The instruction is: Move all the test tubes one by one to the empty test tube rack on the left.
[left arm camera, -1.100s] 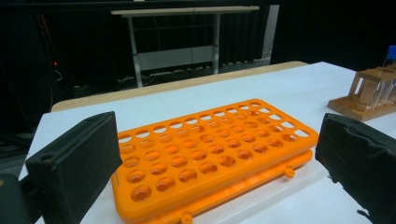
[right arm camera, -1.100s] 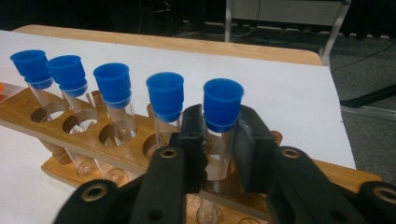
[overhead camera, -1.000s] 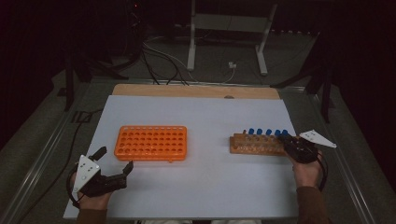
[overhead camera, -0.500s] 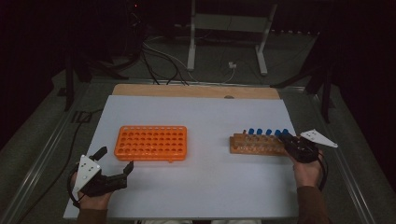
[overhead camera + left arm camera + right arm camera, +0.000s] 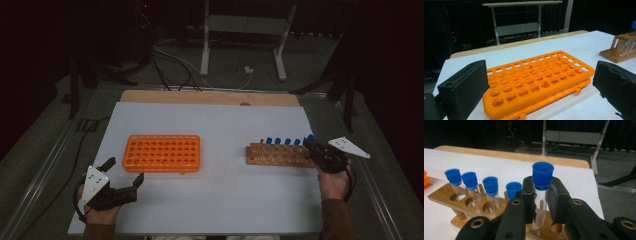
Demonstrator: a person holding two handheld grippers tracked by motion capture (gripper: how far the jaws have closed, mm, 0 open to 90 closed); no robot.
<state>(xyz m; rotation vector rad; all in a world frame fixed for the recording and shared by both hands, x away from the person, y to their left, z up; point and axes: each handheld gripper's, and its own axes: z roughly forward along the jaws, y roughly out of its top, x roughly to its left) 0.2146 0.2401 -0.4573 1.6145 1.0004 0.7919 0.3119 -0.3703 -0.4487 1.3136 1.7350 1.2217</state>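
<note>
Right hand-held gripper [image 5: 541, 202] clamped on a blue-capped test tube [image 5: 542, 192] at the right end of the wooden tube rack [image 5: 272, 156], left hand-held gripper [image 5: 122, 177] wide open, empty, near the orange tube rack [image 5: 162, 152] on the white counter [image 5: 225, 195].

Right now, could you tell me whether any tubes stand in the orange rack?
No, every hole of the orange rack is empty.

you worked at a white table [image 5: 220, 125] with a wooden strip [image 5: 210, 97] along its far edge. beyond it the room was dark, with a grey floor [image 5: 240, 55], a pale metal stand [image 5: 245, 30] and loose cables [image 5: 170, 60]. metal rails [image 5: 45, 165] ran beside the table.
</note>
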